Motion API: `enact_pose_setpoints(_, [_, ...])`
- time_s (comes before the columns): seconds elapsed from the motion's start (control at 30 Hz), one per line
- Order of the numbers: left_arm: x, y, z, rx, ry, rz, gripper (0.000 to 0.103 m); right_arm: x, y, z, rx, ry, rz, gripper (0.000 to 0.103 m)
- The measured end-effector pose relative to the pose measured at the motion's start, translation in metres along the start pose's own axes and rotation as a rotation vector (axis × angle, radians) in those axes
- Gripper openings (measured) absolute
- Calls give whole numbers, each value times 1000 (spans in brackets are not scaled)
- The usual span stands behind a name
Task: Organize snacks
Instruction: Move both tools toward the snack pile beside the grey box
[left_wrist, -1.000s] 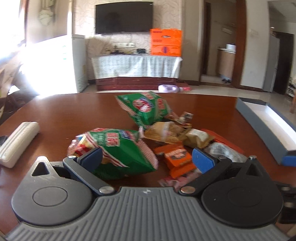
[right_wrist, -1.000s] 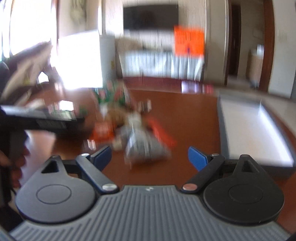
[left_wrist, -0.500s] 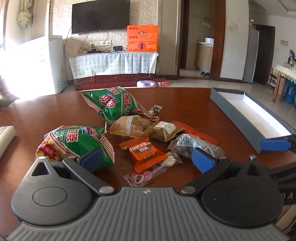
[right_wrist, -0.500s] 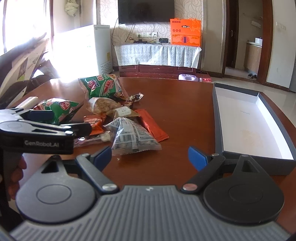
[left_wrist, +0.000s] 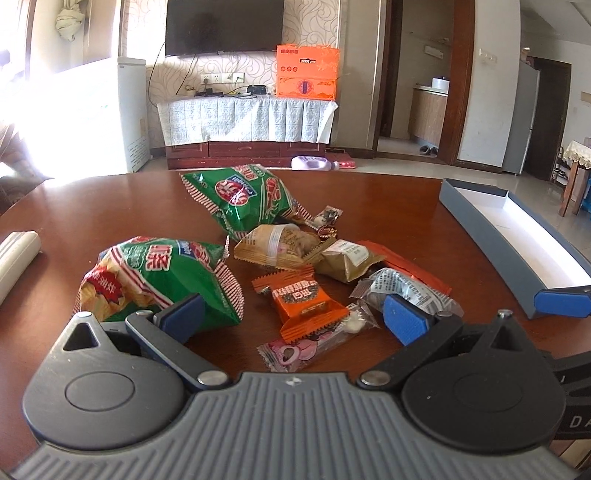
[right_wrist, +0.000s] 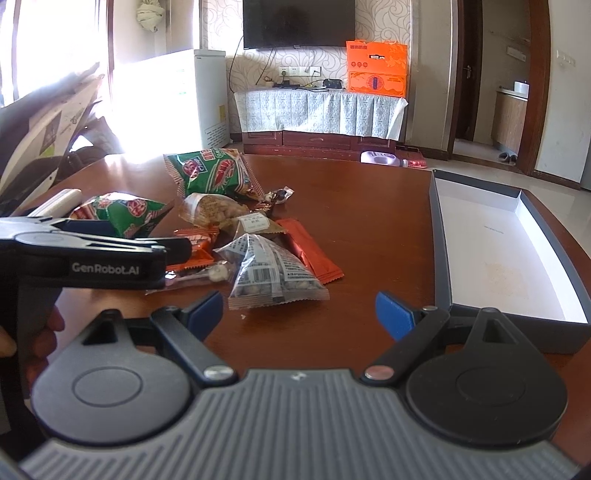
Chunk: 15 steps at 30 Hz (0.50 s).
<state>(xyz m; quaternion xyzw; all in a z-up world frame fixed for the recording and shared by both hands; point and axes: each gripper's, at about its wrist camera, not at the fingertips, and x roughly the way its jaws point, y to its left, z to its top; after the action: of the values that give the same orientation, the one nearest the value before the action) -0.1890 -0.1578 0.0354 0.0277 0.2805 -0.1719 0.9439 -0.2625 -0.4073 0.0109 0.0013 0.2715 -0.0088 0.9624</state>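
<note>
Both our grippers hang empty with jaws wide. The snack pile (left_wrist: 295, 266) lies on the table (right_wrist: 369, 221), straight ahead of the left gripper (left_wrist: 293, 317). The box (right_wrist: 491, 243) lies beside our right gripper (right_wrist: 299, 308), its long axis running away from us.

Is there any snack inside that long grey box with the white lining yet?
No, the long grey box shows only its bare white lining.
</note>
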Motion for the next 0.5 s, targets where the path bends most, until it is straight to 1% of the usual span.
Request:
enact_pose_setpoints(0.27, [12,4,-4,-18,17,6,103,6,7,2,-45,2,23,91])
enact_pose_setpoints(0.37, [15,4,-3,-22,16,6,103,6,8,3,-62,-15,23,91])
enact_pose_setpoints(0.5, [19,2,-4,-17,16,5,103,9,8,5,-63,-16,35,91])
